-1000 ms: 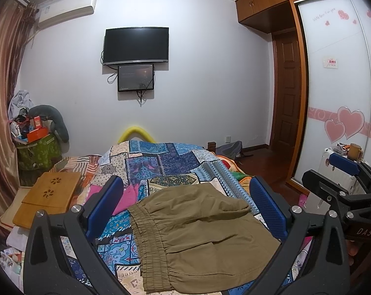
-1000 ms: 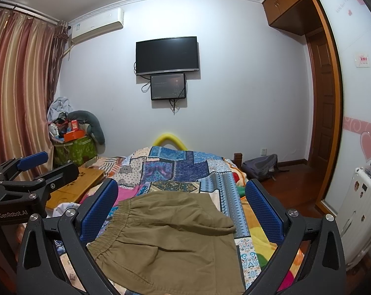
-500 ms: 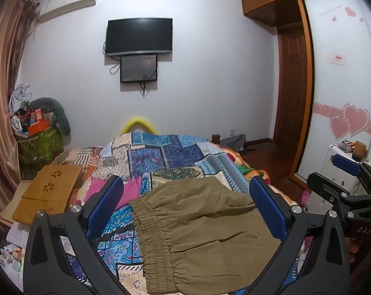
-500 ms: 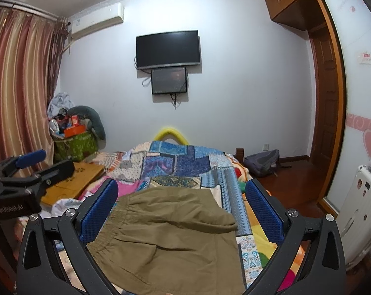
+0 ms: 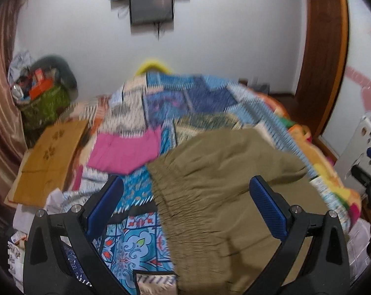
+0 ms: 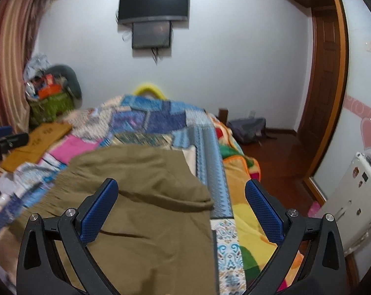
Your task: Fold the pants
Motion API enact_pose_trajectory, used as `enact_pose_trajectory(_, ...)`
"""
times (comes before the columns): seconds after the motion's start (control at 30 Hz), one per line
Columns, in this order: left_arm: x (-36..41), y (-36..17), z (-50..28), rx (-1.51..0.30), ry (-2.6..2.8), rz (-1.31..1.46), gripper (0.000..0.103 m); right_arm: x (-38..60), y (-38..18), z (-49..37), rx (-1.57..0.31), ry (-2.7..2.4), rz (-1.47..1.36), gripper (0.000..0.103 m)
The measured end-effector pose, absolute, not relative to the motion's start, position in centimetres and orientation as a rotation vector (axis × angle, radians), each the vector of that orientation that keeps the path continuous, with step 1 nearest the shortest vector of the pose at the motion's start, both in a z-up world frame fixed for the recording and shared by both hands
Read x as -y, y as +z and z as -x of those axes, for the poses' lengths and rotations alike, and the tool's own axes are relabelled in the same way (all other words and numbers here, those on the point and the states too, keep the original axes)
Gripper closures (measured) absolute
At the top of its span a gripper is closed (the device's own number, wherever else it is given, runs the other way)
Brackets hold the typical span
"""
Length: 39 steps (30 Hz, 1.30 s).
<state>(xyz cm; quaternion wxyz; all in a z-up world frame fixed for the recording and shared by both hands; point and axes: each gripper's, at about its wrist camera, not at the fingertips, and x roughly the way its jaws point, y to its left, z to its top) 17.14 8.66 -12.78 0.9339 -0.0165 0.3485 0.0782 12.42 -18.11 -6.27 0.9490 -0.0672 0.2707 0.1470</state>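
Both pairs of fingers [image 5: 267,209] [image 6: 99,213] spread wide, gripping nothing, above pants [image 5: 222,189] on bed [image 6: 244,228]; risk at 6 o'clock: catching one layer only, dragging fold askew

Pants [image 5: 224,196] on quilt [image 5: 136,243]

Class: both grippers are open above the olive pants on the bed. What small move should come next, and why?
Probably lower the left gripper onto the elastic waistband and close on it. Both it and the right gripper are open and hold nothing, and the pants lie loose on the quilt; a fold needs a grip first.
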Motion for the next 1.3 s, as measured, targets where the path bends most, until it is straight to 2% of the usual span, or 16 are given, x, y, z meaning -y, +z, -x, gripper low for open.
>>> enact_pose_trajectory(0.43,-12.1,-23.8,-24.8,-1.083,0.109,0.068,0.0,20.0,-14.0,-20.9,-0.853,0.3,0.088,0.001)
enact_pose_trajectory(0.67,-13.7,-25.0,-25.2,-1.097,0.078,0.096,0.0,20.0,-16.8,-23.6,-0.921,0.334,0.118,0.004)
enact_pose_trajectory(0.7,-14.0,-25.1,-25.2,-1.096,0.087,0.089,0.0,19.9,-17.1,-23.9,-0.93,0.339,0.125,0.012)
enact_pose_trajectory(0.8,-15.3,-25.3,-25.5,-1.097,0.114,0.092,0.0,20.1,-18.2,-25.2,-0.973,0.361,0.124,0.026)
enact_pose_trajectory(1.03,-15.9,-25.4,-25.6,-1.098,0.1,0.094,0.0,19.1,-18.4,-26.0,-0.969,0.449,0.095,0.032)
enact_pose_trajectory(1.1,-16.0,-25.5,-25.6,-1.098,0.095,0.101,0.0,18.6,-18.5,-26.2,-0.962,0.465,0.108,0.041)
enact_pose_trajectory(1.17,-16.2,-25.7,-25.6,-1.102,0.088,0.119,0.0,18.3,-18.7,-26.8,-0.97,0.48,0.11,0.046)
enact_pose_trajectory(1.23,-16.5,-25.9,-25.7,-1.107,0.079,0.139,0.0,18.1,-19.4,-27.3,-0.988,0.5,0.101,0.056)
enact_pose_trajectory(1.27,-16.6,-26.0,-25.7,-1.107,0.075,0.145,0.0,17.9,-19.8,-27.6,-1.007,0.505,0.098,0.066)
enact_pose_trajectory(1.3,-16.6,-26.0,-25.7,-1.103,0.074,0.144,0.0,17.7,-20.3,-27.8,-1.024,0.501,0.101,0.067)
